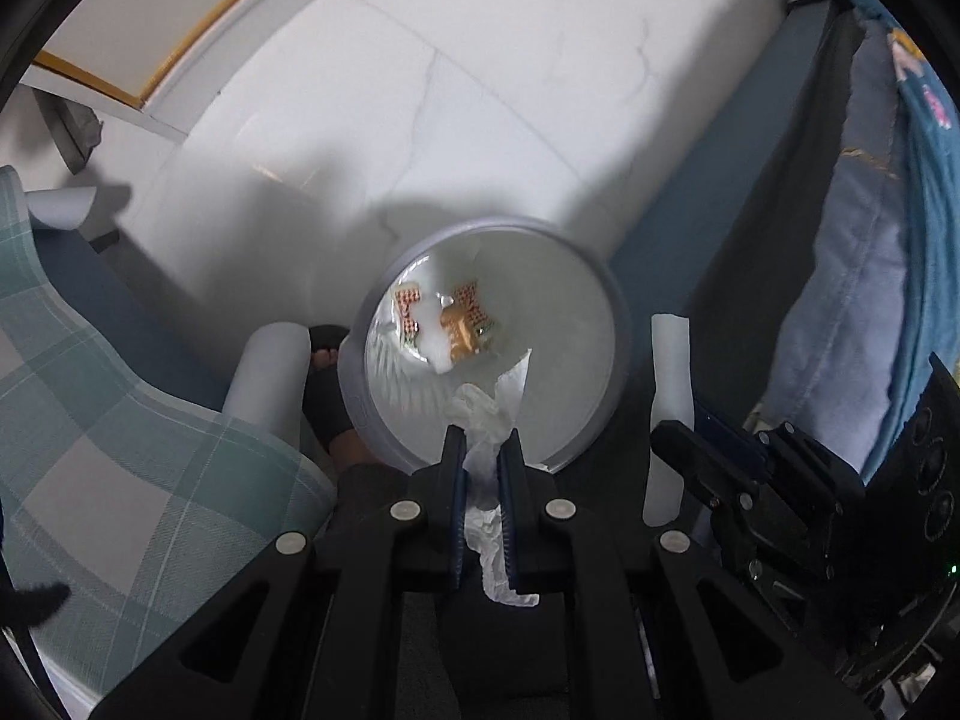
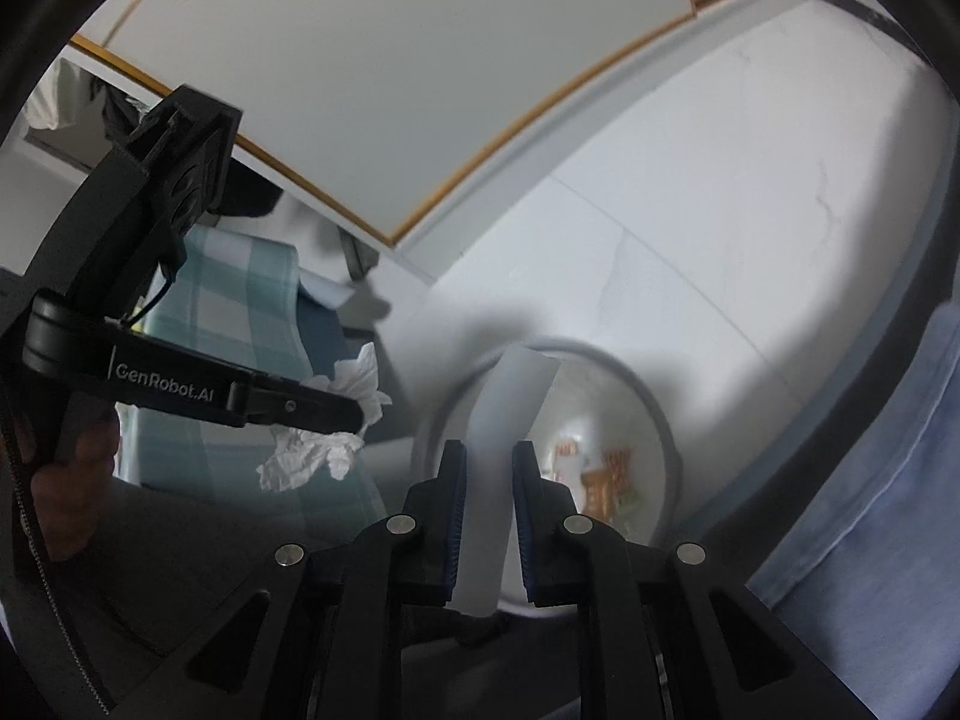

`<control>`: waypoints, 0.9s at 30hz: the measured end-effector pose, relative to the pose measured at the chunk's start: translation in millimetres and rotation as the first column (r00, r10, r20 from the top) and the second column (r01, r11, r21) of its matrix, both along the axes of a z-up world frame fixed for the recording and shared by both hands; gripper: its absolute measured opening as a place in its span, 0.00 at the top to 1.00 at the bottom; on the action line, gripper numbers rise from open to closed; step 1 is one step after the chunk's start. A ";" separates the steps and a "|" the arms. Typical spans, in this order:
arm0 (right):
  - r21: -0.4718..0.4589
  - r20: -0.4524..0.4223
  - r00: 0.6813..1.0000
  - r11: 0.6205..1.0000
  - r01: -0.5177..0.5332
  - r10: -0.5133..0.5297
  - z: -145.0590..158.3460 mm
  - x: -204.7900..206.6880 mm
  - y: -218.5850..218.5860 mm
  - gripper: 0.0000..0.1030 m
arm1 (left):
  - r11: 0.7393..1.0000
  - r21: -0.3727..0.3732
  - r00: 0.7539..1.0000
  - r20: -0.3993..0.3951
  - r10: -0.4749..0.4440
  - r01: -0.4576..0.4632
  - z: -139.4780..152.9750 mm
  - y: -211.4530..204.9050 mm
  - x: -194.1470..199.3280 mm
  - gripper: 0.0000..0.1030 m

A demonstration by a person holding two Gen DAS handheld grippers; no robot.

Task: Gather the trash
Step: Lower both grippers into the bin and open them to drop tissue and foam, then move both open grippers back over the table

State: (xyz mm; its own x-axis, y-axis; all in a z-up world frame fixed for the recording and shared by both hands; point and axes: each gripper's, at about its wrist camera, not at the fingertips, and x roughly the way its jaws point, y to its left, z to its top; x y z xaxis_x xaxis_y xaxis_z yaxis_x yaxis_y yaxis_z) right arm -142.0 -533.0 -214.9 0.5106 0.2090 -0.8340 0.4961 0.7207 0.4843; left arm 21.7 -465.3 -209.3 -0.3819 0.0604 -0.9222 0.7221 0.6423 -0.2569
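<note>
Left wrist: hand-held gripper (image 1: 483, 450) above bin (image 1: 600, 312).

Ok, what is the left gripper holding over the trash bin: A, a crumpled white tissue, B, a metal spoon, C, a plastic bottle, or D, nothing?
A: the left gripper is closed on a crumpled white tissue above the open trash bin.

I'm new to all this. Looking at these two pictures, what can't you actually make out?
- Right wrist view: the white strip held in the right gripper is too blurred to identify.
- Both views: wrappers in the trash bin are too small to read.
- Left wrist view: the crumpled tissue in the left gripper is partly hidden by the fingers.
- Left wrist view: the bin's near rim is hidden behind the gripper.
</note>
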 end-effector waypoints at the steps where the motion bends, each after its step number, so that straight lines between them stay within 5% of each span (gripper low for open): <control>1: 0.007 -0.010 1.000 1.000 0.004 -0.003 -3.3 -1.4 0.2 0.84 | 1.000 0.009 1.000 -0.005 -0.006 0.006 -3.3 -1.7 -1.7 0.94; 17: 0.030 -0.066 0.998 1.000 0.005 -0.003 -19.9 1.6 1.0 0.79 | 0.994 0.082 0.997 -0.052 -0.063 0.067 -25.5 -7.1 -11.2 0.85; 20: 0.025 -0.074 0.997 1.000 0.003 -0.001 -19.3 2.0 2.3 0.79 | 0.994 0.079 0.997 -0.047 -0.065 0.068 -26.5 -7.0 -12.3 0.74; 22: 0.022 -0.080 0.997 1.000 0.002 0.000 -20.0 1.6 2.8 0.79 | 0.995 0.078 0.997 -0.037 -0.062 0.064 -26.9 -5.8 -12.4 0.57; 27: 0.010 -0.093 0.996 1.000 -0.014 0.015 -19.7 -0.2 5.4 0.78 | 0.995 0.081 0.998 -0.025 -0.063 0.065 -27.1 -3.3 -11.3 0.57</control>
